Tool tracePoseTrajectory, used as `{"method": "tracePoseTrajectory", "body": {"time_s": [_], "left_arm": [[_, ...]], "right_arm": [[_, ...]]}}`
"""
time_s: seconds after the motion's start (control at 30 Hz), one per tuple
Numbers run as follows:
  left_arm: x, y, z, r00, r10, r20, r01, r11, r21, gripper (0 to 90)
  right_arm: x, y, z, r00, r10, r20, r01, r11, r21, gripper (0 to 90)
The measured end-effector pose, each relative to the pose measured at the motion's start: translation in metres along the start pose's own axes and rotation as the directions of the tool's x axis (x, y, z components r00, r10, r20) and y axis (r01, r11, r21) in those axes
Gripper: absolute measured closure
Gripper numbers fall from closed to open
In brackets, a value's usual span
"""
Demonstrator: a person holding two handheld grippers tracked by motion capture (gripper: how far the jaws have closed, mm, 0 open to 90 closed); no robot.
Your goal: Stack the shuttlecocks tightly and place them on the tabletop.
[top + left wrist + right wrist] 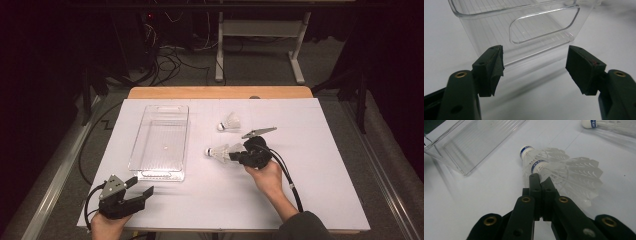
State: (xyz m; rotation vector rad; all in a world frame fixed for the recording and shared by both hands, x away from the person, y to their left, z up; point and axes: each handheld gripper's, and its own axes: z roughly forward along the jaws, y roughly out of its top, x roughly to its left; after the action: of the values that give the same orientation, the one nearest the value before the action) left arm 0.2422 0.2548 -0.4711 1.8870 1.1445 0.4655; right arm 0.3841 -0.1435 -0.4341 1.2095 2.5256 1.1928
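Observation:
Two white shuttlecocks nested one in the other (220, 151) lie right of centre on the white table, cork ends pointing left. My right gripper (236, 156) is shut on the edge of their feather skirt (574, 175), and its jaws (540, 180) are pressed together there. A third shuttlecock (230, 122) lies loose just behind them (609, 125). A clear plastic bin (160, 142) stands empty left of centre. My left gripper (141, 186) rests near the front left, open with nothing between its jaws (535, 65), and faces the bin's near end wall (486, 32) with its handle cut-out.
The white table top (320, 165) has bare room to the right and along the front. A wooden strip (220, 92) runs along its far edge. Beyond it, cables and a white desk frame (260, 45) are on the dark floor.

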Motion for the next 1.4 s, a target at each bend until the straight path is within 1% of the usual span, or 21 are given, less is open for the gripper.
{"method": "tracePoseTrajectory", "body": {"time_s": [0.4,0.5,1.13,1.4], "left_arm": [[0.0,0.0,0.0,1.0,0.004,0.001,-0.004,1.0,0.002,31.6],[0.0,0.0,0.0,1.0,0.005,0.002,-0.005,1.0,0.003,31.6],[0.0,0.0,0.0,0.9999,0.01,0.003,-0.01,0.9999,0.007,31.9],[0.001,0.0,0.0,1.0,0.004,0.0,-0.004,1.0,0.005,31.9]], "right_arm": [[0.002,0.003,0.006,0.9999,-0.004,-0.01,0.004,1.0,-0.01,90.0],[0.003,0.003,0.008,0.9999,0.003,-0.013,-0.003,1.0,-0.017,90.0],[0.001,0.004,0.016,0.9997,0.013,-0.02,-0.013,1.0,-0.026,90.0],[0.001,0.004,0.018,0.9996,0.01,-0.026,-0.011,0.999,-0.034,90.0]]}}
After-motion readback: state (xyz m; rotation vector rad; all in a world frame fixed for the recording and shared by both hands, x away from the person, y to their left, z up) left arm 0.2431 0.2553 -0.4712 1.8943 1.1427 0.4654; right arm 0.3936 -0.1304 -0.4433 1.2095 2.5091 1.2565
